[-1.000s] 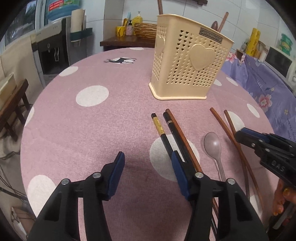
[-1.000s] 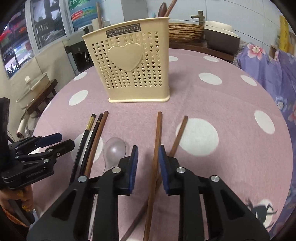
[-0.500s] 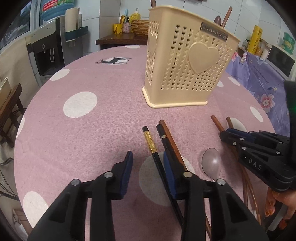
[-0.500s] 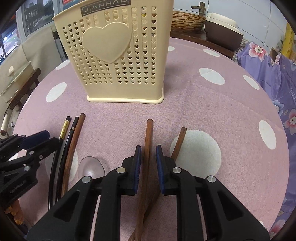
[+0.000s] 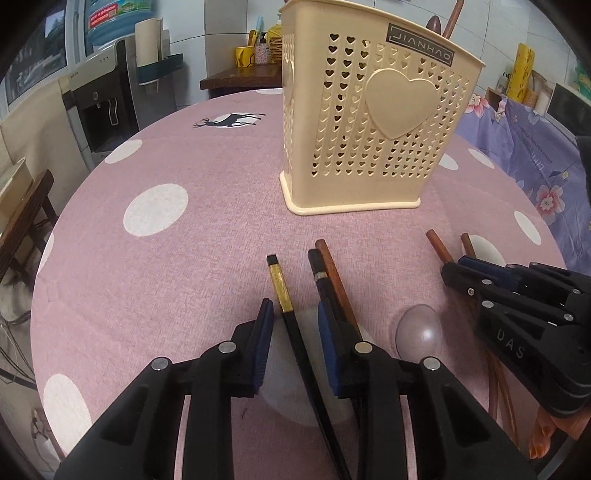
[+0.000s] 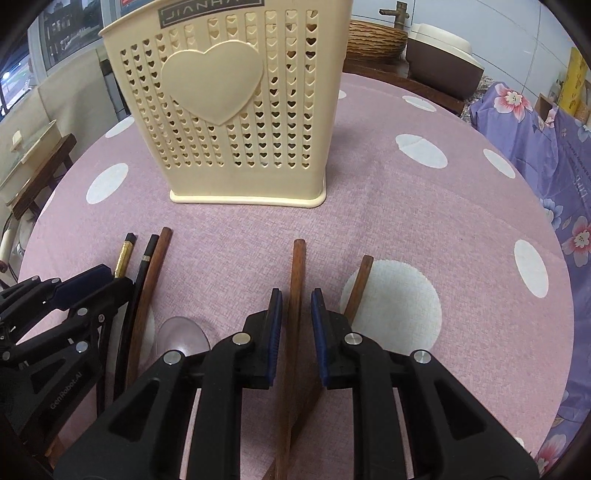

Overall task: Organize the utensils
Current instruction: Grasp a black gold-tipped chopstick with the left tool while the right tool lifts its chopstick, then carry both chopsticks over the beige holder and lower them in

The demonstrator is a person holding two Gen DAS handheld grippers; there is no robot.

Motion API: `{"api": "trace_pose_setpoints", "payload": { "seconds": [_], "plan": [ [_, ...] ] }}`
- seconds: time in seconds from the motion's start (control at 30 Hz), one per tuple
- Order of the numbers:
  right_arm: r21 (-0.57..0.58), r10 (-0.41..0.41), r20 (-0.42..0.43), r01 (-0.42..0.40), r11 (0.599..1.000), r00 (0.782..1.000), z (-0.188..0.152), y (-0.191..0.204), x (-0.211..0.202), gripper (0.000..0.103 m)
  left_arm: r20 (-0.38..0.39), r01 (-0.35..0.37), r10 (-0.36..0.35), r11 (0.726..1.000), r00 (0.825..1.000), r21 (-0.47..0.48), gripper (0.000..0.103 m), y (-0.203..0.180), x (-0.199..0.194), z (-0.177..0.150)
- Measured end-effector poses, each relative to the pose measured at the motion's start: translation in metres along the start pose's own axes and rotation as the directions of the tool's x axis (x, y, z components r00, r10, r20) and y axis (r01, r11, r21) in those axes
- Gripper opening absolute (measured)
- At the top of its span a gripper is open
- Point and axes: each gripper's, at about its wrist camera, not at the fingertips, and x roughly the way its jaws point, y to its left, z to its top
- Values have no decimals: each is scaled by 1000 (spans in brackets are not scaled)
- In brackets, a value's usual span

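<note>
A cream heart-pattern holder (image 5: 369, 129) (image 6: 229, 110) stands on the pink dotted tablecloth (image 5: 184, 258). In front of it lie a black chopstick with a gold band (image 5: 280, 288), a black one with a silver ring (image 5: 318, 267) and a brown one (image 5: 332, 266). My left gripper (image 5: 294, 308) straddles the gold-banded chopstick; its jaws are closing, with a gap still on each side. My right gripper (image 6: 296, 293) straddles a brown chopstick (image 6: 298, 258) with narrow gaps showing. A second brown chopstick (image 6: 360, 280) crosses under it. A clear spoon (image 5: 419, 332) (image 6: 181, 334) lies between the grippers.
Wooden handles (image 5: 450, 18) poke out of the holder. A purple floral cloth (image 6: 554, 155) covers something at the right. A water dispenser (image 5: 107, 96) and a wooden side table (image 5: 240, 75) stand beyond the round table's far edge.
Both grippers moved forward toward the holder. The left jaws narrowed from wide apart to close around the gold-banded chopstick. The right jaws narrowed slightly around the brown chopstick.
</note>
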Motion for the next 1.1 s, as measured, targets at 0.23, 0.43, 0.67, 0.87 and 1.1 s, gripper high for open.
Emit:
{"api": "trace_pose_setpoints", "payload": {
  "seconds": [0.23, 0.43, 0.67, 0.87, 1.1],
  "plan": [
    [-9, -15, 7, 15, 1000, 1000, 9, 8, 5, 8, 5, -35, 34, 999, 999, 23, 13, -4, 8, 10],
    [11, 7, 14, -7, 1000, 1000, 9, 6, 5, 8, 11, -31, 30, 999, 999, 28, 10, -3, 10, 12],
    [37, 56, 53, -58, 998, 997, 8, 1, -4, 8, 13, -4, 3, 999, 1000, 39, 8, -2, 13, 15],
    [59, 112, 124, -120, 991, 986, 10, -11, -33, 8, 77, 71, -73, 997, 994, 24, 8, 11, -16, 22],
    [75, 197, 281, -227, 971, 939, 13, -35, -107, 8, 237, 169, -171, 985, 956, 27, 8, 39, -95, 39]
  ]
}}
